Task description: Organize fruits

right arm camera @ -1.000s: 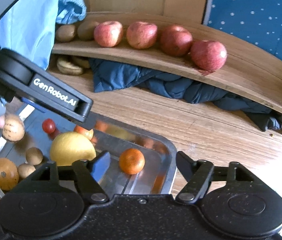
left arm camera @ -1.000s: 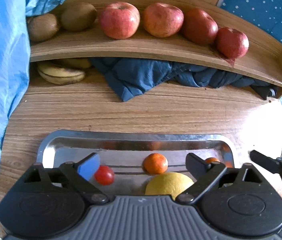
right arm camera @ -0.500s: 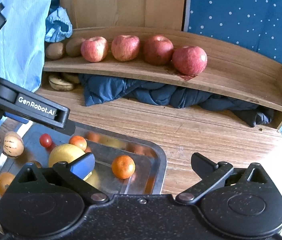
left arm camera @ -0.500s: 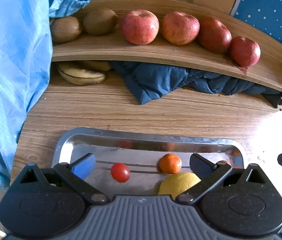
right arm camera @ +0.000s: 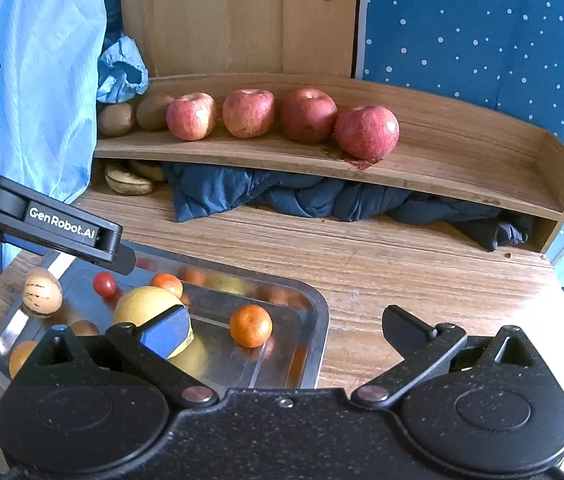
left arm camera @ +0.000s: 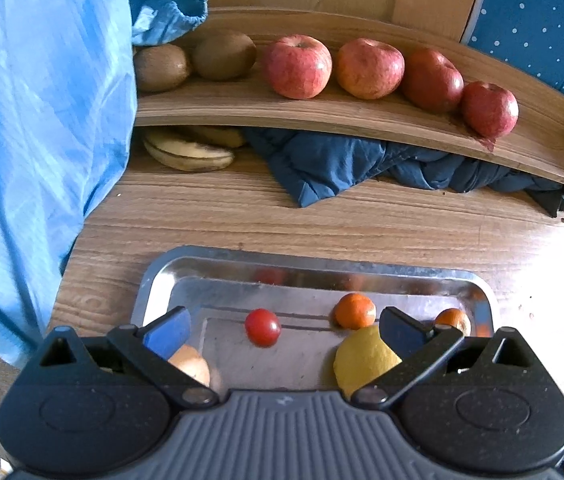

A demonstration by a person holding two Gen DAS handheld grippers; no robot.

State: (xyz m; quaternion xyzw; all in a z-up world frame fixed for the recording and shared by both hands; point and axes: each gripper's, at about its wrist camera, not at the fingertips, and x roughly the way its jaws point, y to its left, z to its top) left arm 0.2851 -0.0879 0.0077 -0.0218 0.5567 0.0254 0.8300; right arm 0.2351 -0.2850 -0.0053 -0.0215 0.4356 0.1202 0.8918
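Hovering above the shiny rectangular metal tray (left arm camera: 218,258), the left gripper (left arm camera: 282,330) has its jaws spread wide with nothing between them but the small red cherry tomato (left arm camera: 262,327), which lies on the tray floor just ahead of the gap. By its right finger sit the big yellow lemon-like fruit (left arm camera: 362,360), a small orange mandarin (left arm camera: 355,311) just beyond that fingertip, and a second mandarin (left arm camera: 453,320) outside it. A pale tan fruit (left arm camera: 192,366) peeks from under the left finger.

The right gripper (right arm camera: 284,328) is also spread wide and empty. Between its fingers, nearer the left one, rests a mandarin on the tray (right arm camera: 318,320); its right finger hangs over the bare wooden tabletop (right arm camera: 402,256) beyond the tray's edge. The yellow fruit touches the left fingertip in that view.

Far ahead of both jaws, a curved wooden shelf (left arm camera: 362,118) carries four red apples (left arm camera: 368,68) in a row and two brown kiwis (left arm camera: 224,55) at their left. Beneath it lie crumpled dark blue cloth (left arm camera: 342,164) and spotted bananas (left arm camera: 188,154).
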